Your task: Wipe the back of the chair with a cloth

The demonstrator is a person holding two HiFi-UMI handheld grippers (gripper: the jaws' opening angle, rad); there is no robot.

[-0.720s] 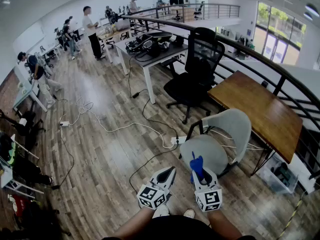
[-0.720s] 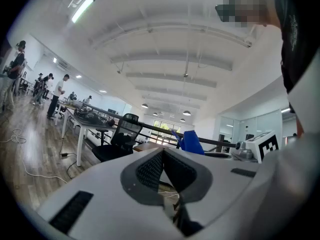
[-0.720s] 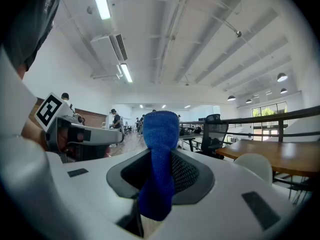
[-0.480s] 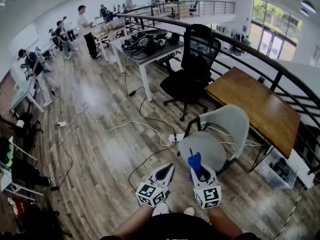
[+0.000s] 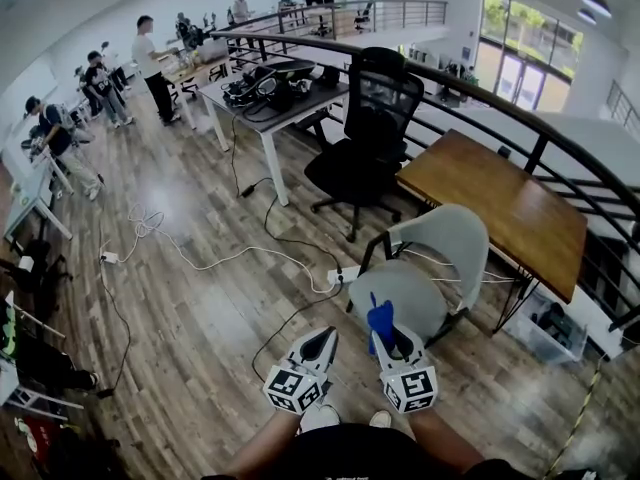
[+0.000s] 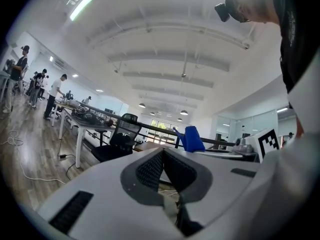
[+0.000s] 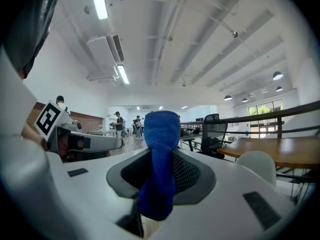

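Head downward, gripper views low, black chair [image 5: 383,98] shared

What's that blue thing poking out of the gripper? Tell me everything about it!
It is a bright blue cloth with a fuzzy, woven look, like a small towel. It is bunched into a narrow strip that stands upright with a rounded top. The right hand-held gripper is shut on its lower part, so the top pokes up past the jaws. Nothing else touches it. It is held in the air near the pale chair, not on it.
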